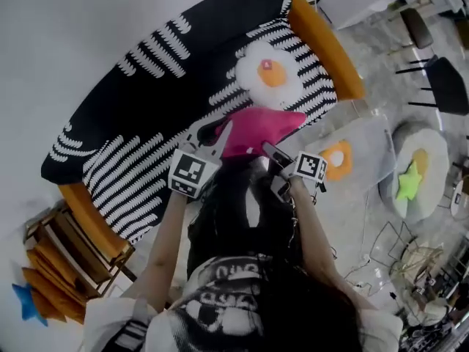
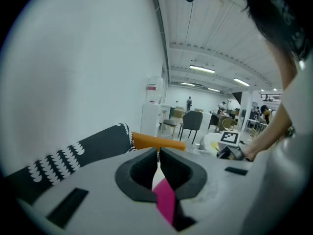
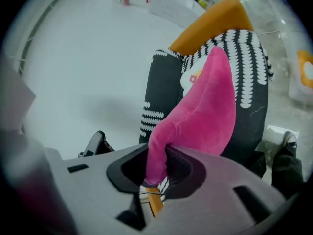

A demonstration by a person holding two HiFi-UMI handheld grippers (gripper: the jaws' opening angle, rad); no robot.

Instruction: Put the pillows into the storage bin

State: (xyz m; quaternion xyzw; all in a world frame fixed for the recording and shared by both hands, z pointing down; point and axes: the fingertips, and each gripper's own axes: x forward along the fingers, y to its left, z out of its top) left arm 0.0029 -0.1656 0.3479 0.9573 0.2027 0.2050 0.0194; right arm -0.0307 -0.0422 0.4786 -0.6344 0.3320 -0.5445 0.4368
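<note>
L gripper (image 2: 158, 154) jaws pinched on thin edge of pink star-shaped plush pillow (image 1: 258, 129). R gripper (image 3: 156, 163) jaws clamped on another tip. Pillow hangs btwn both jaws, black-and-white patterned sofa (image 1: 146, 116) beyond.

Indoor light bright, even, cool-white.

Head view: heavy fisheye bend, sofa (image 1: 183, 86) bows into arc, corners stretch. Pale background near washed out. Lower edge dark, low detail.

Left gripper view: ceiling light strips (image 2: 202, 69) glow with slight glare. Wall (image 2: 88, 58) flat, shadowless. Black vignette rings frame. Near foreground soft, far room sharper.

Right gripper view: same dark ring and soft foreground. Pink pillow (image 3: 205, 116) saturated, edges slightly blurred. Faint grey shadow on white surface behind.
</note>
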